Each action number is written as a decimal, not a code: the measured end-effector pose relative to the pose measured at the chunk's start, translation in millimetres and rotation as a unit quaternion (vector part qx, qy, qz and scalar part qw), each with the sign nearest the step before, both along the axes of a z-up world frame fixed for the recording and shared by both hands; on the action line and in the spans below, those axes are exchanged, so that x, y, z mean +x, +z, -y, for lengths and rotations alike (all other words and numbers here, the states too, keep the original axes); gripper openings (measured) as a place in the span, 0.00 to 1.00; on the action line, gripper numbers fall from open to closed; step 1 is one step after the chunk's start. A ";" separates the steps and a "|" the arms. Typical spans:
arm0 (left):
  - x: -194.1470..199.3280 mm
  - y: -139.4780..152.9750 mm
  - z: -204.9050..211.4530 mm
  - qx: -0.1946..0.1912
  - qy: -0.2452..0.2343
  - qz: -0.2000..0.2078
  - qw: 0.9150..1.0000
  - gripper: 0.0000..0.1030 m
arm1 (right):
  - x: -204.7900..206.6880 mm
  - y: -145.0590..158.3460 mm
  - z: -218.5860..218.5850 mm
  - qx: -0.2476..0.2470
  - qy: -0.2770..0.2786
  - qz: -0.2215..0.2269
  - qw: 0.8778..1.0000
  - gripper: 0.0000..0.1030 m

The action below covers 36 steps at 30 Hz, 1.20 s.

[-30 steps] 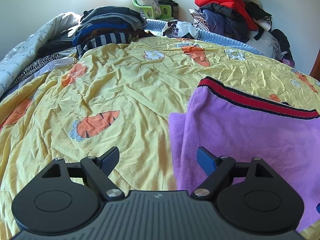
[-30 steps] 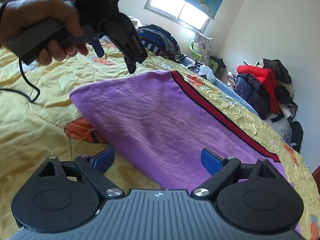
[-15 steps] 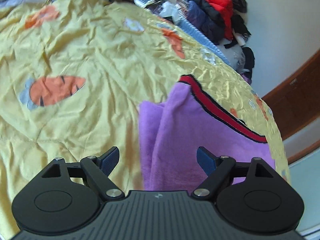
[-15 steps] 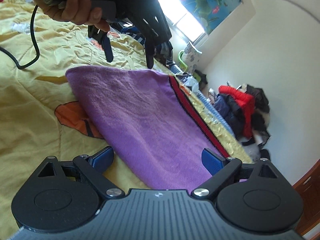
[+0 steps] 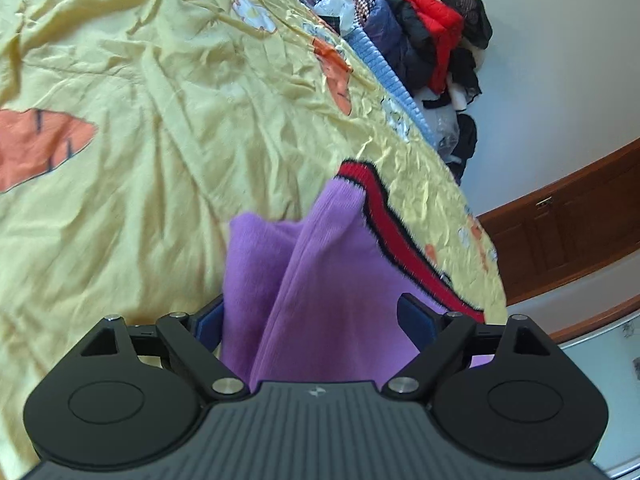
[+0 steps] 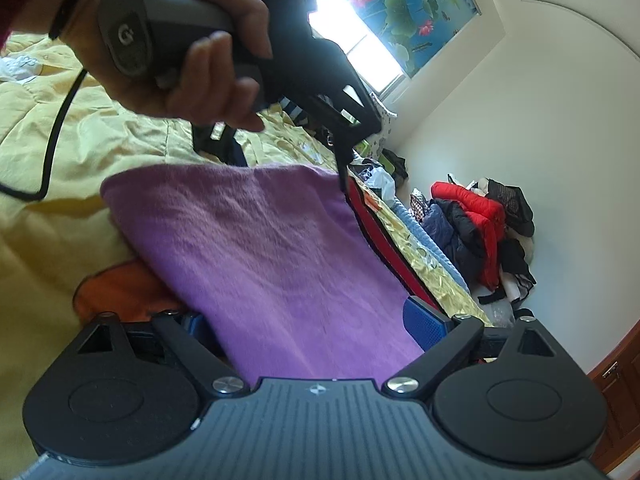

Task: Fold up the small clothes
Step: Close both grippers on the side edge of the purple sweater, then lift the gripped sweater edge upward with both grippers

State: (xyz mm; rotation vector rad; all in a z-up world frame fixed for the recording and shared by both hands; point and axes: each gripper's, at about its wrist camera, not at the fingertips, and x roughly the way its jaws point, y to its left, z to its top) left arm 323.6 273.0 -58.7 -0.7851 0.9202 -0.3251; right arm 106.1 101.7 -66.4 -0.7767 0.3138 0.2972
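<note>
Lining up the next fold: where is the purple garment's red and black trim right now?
In the left wrist view the red and black trim runs along the purple garment's right edge, against the yellow carrot-print bedspread, toward the clothes pile side.

The yellow bedspread lies bare and wrinkled over most of the bed to the left of the purple garment, so there is wide room for tongs to pass on that side. The garment itself fills the gap between the blue pads of the left tongs and likewise of the right tongs. On the right the bed ends close beyond the red-and-black band, leaving only a narrow strip. A heap of clothes blocks the far corner by the wall. Above the garment's far end, the hand holding the left tongs, with its trailing cable, crowds the space.
</note>
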 end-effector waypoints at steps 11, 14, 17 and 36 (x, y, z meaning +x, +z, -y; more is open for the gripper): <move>23.5 3.1 23.8 0.040 -0.031 0.042 0.998 0.85 | 17.1 -11.6 -29.5 -0.031 0.019 0.000 0.999 0.40; 26.4 6.0 33.9 0.074 -0.038 0.054 0.995 0.74 | 22.9 -11.3 -30.8 -0.027 0.019 -0.011 0.999 0.31; 28.7 6.2 41.6 0.118 -0.039 0.050 0.991 0.33 | 25.9 -10.9 -31.4 -0.028 0.024 -0.020 0.999 0.21; 6.5 44.6 85.3 0.278 -0.032 0.072 0.957 0.12 | 34.4 20.5 13.5 0.081 0.056 -0.081 0.992 0.10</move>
